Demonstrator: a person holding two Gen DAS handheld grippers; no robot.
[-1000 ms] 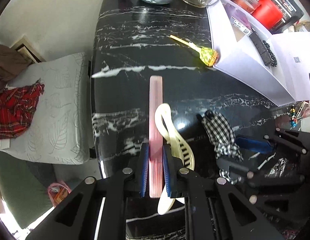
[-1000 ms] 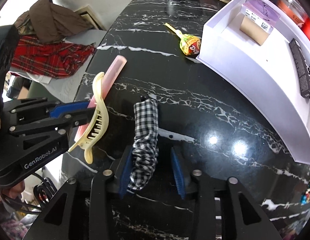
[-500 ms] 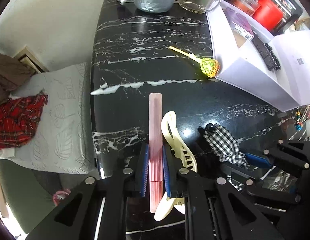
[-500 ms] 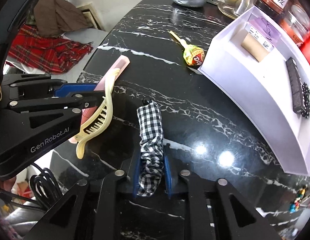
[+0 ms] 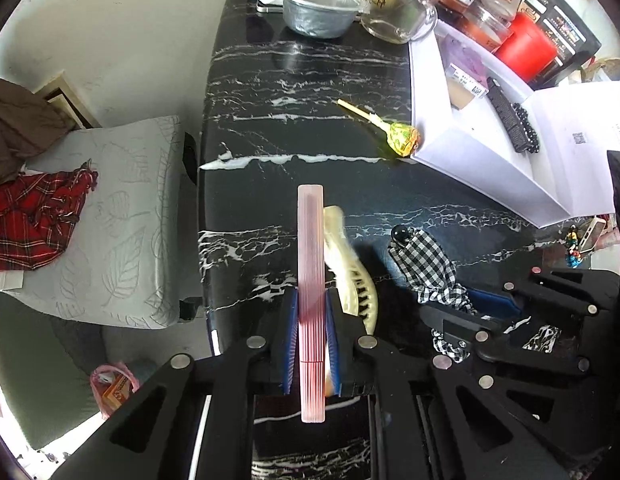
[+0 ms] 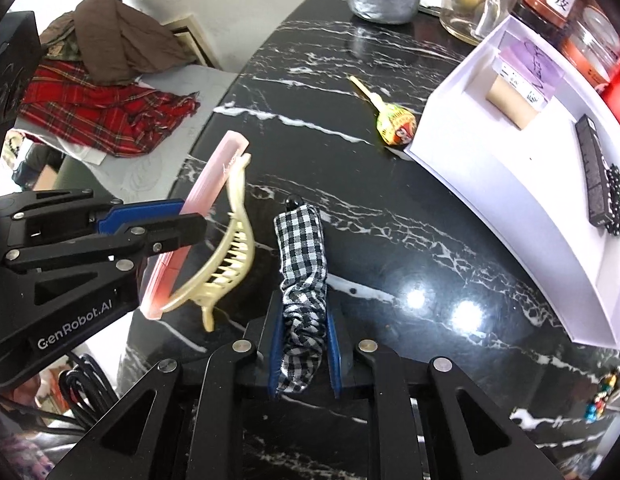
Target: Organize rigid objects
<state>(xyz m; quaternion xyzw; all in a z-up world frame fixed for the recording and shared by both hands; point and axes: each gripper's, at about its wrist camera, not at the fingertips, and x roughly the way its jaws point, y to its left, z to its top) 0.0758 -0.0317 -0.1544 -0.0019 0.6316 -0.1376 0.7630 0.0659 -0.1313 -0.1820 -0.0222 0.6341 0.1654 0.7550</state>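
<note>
Two grippers: both are over the near part of a black marble worktop [image 6: 390,216], each clamped on one item.
Worktop: dark stone with white veins; its left edge borders a grey leaf-print cushion [image 5: 121,220].
White box [image 6: 522,200]: open, along the worktop's right edge; a black bar-shaped hair clip [image 6: 594,176] lies inside it.
Metal bowl [image 5: 318,8]: at the far edge, beside a glass mug [image 5: 394,12].
Left gripper [image 5: 312,332]: blue pads pressed together on a pink comb [image 5: 310,264], which sticks out forward between them, near the worktop's left edge.
Right gripper [image 6: 303,344]: pads pinching a black-and-white checked scrunchie [image 6: 301,248], near the worktop's near edge.
Cream claw clip [image 6: 225,256]: just right of the comb and touching it; whether it rests on the worktop, I cannot tell.
Lollipop [image 5: 398,136]: yellow-green wrapper, head against the box's near-left corner, stick pointing toward the far edge.
</note>
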